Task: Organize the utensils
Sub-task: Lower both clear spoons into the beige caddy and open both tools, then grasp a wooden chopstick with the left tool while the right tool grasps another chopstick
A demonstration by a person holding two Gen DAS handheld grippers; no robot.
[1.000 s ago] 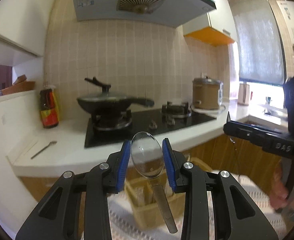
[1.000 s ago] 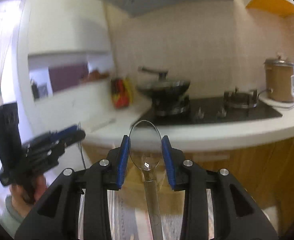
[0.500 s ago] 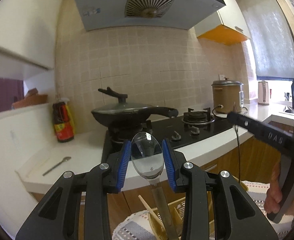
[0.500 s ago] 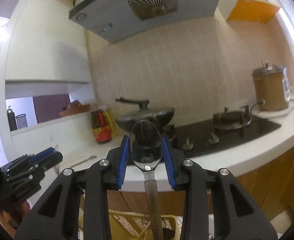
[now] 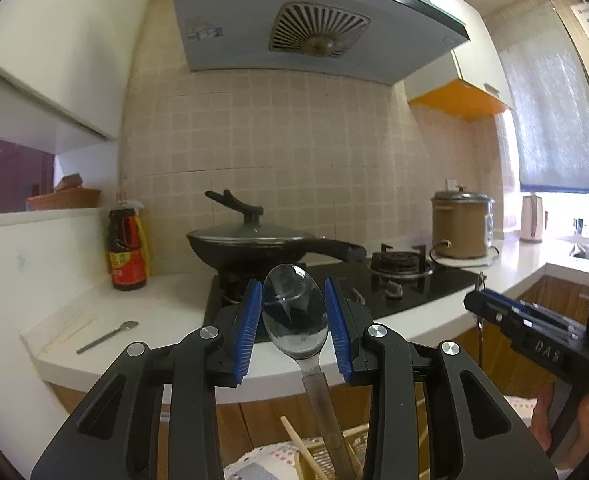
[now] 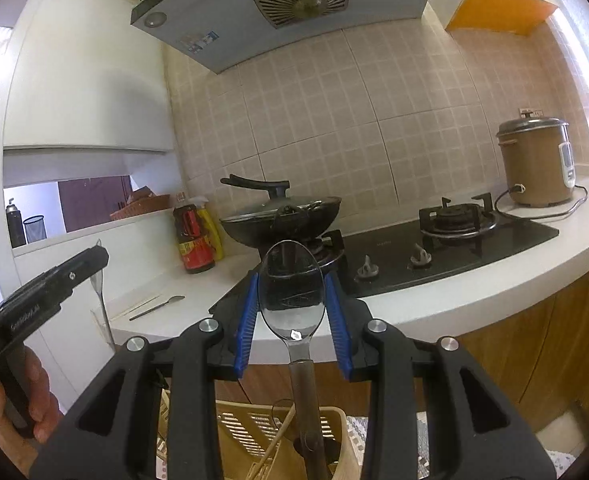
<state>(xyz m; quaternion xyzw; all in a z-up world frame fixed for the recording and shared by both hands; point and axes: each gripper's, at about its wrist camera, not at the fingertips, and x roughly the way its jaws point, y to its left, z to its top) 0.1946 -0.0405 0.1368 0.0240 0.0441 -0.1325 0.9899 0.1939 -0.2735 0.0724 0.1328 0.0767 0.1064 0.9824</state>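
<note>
Left wrist view
Left gripper (image 5: 293, 312): clamped across the bowl of a large spoon (image 5: 294, 310), blue pads touching both edges, handle hanging down toward the camera.
Below: beige utensil basket (image 5: 326, 454) on a dotted cloth, chopsticks (image 5: 299, 446) standing in it; only its top edge in frame.
Far left on the counter (image 5: 166, 312): small spoon (image 5: 108, 336) lying flat beside a pale pair of chopsticks, not yet collected.
Right edge: right gripper (image 5: 534, 336) seen side-on, thin handle dangling from its tip.
Risk: pinch on a curved, slick bowl; could pivot or slip out if swung fast.

Right wrist view
Right gripper (image 6: 292, 304): closed on the bowl of a second large spoon (image 6: 292, 292), handle pointing down into the basket (image 6: 254, 424).
Left edge: left gripper (image 6: 50, 284) held by a hand (image 6: 18, 396), spoon bowl edge-on at its tip.
Counter, far left: small spoon (image 6: 156, 307) near a sauce bottle (image 6: 192, 238).
Risk: handle catching the basket's slotted rim or knocking the chopsticks on the way in.
Hard to tell: basket compartments, and handle tips, hidden behind gripper bodies.
</note>
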